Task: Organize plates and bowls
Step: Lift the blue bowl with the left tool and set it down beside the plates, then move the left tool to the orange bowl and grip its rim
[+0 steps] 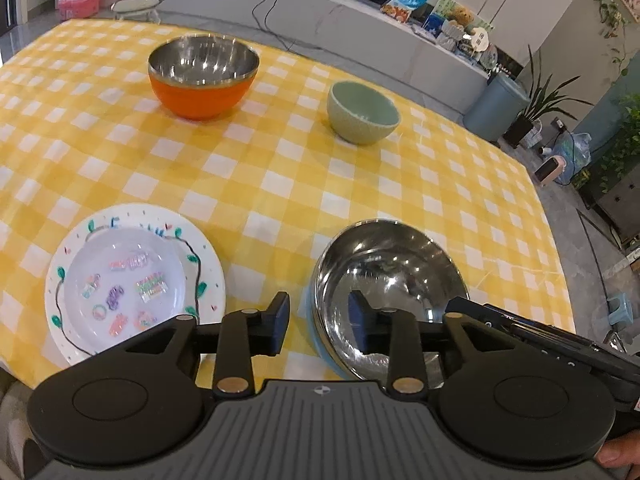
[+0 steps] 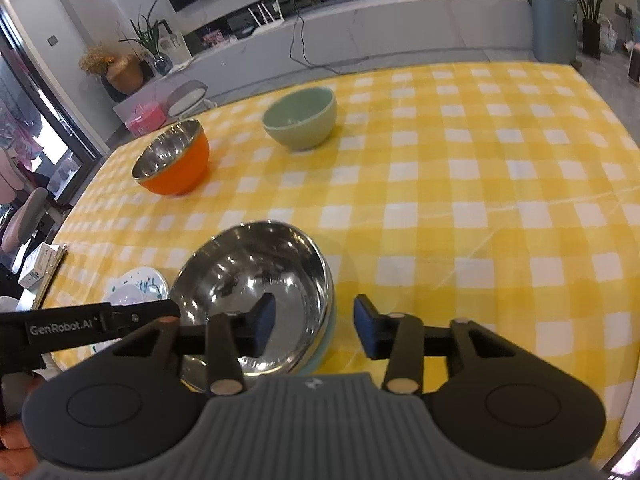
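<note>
The left gripper hangs over the near edge of a yellow checked tablecloth, its jaws apart astride the rim of a steel bowl without pressing it. A decorated white plate lies just left. Farther back stand an orange bowl and a green bowl, well apart.

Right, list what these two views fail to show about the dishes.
- Steel bowl: the near rim is hidden under the left tool in the left wrist view. It is unclear what the pale blue layer beneath it is.
- Plate: in the right wrist view it is mostly behind the left tool's arm and the steel bowl.
- Plate's printed words: blurred in the left wrist view, unreadable.
</note>
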`<state>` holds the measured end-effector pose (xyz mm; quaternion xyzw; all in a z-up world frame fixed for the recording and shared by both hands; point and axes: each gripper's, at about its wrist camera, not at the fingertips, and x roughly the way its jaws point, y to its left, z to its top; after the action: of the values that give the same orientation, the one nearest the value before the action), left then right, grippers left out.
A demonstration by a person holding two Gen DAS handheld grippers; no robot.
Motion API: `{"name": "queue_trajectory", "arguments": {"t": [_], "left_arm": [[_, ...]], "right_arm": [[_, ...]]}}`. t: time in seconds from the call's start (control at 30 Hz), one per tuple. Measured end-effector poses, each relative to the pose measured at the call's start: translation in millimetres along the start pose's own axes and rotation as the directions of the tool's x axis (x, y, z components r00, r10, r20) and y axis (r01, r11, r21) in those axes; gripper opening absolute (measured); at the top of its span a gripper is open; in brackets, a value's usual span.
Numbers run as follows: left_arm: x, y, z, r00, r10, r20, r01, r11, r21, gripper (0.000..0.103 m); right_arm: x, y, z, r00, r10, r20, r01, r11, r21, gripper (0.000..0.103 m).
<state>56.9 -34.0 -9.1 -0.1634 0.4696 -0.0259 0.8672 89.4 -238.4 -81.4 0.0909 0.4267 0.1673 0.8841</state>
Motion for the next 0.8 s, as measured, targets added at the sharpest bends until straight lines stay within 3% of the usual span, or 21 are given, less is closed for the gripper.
{"name": "queue_trajectory", "arguments": {"t": [0.17,0.23,0.4,0.6,0.8], "left_arm": [[-8.8,7.4,7.6,0.999,0.014,0.041,-0.014,1.000,0.010,0.045],[-11.4,12.5,13.2,0.999,0.013,0.049,-0.013,1.000,0.011,0.045],[-16.9,26.1,32.9,0.997,0.031,0.075,-0.035,0.999,0.041,0.045],[-18.9,46.3,62.1,0.995,0.034,0.090,-0.040,0.997,0.072,0.045],[-12.0,70.5,91.4,0.992,0.089,0.088,-0.099,0.988,0.120,0.045]], "right_arm": [[-6.9,2.3,2.2,0.995,-0.032,0.093,0.032,0.999,-0.005,0.052],[-11.9,2.4,4.2,0.987,-0.051,0.151,0.051,0.999,0.003,0.057],[-18.6,0.5,9.9,0.969,-0.063,0.238,0.050,0.997,0.060,0.059],[-10.6,15.1,21.1,0.965,-0.071,0.252,0.051,0.995,0.084,0.059],[12.3,44.5,39.7,0.979,-0.065,0.194,0.054,0.997,0.061,0.066]]}}
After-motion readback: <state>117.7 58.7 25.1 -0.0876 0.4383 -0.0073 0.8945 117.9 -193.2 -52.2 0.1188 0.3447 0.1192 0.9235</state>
